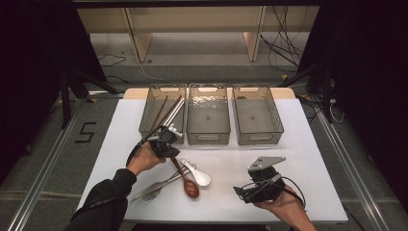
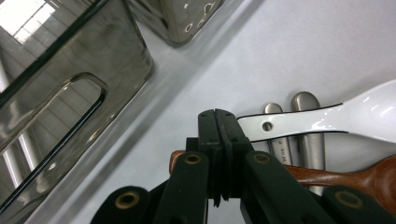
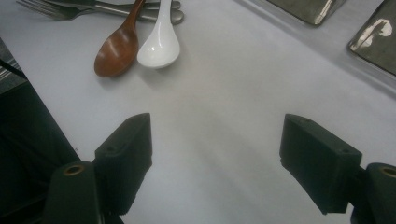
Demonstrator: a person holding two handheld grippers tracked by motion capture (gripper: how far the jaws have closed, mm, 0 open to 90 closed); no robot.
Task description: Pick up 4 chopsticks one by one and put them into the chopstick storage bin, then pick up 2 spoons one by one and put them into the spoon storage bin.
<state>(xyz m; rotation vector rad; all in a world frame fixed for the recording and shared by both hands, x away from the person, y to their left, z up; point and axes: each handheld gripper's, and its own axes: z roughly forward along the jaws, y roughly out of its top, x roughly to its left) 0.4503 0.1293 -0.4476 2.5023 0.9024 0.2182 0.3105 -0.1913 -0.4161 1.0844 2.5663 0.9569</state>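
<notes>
Sorting underway: left gripper (image 2: pixel 218 122), jaws shut, apparently pinching the brown wooden spoon (image 1: pixel 187 182) handle on the white surface (image 1: pixel 288 159). Chopsticks (image 1: pixel 166 111) already binned; white ceramic spoon (image 1: pixel 198 174), metal fork (image 1: pixel 153 188) remain. Right gripper (image 3: pixel 217 154) jaws wide, empty.

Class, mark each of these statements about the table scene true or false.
1. Three bins stand in a row. True.
2. The right claw is shut. False: its jaws stand wide apart.
3. The white spoon lies in a bin. False: it lies on the table, beside the wooden spoon.
4. Chopsticks lie in the left bin. True.
5. The left claw is shut. True.
</notes>
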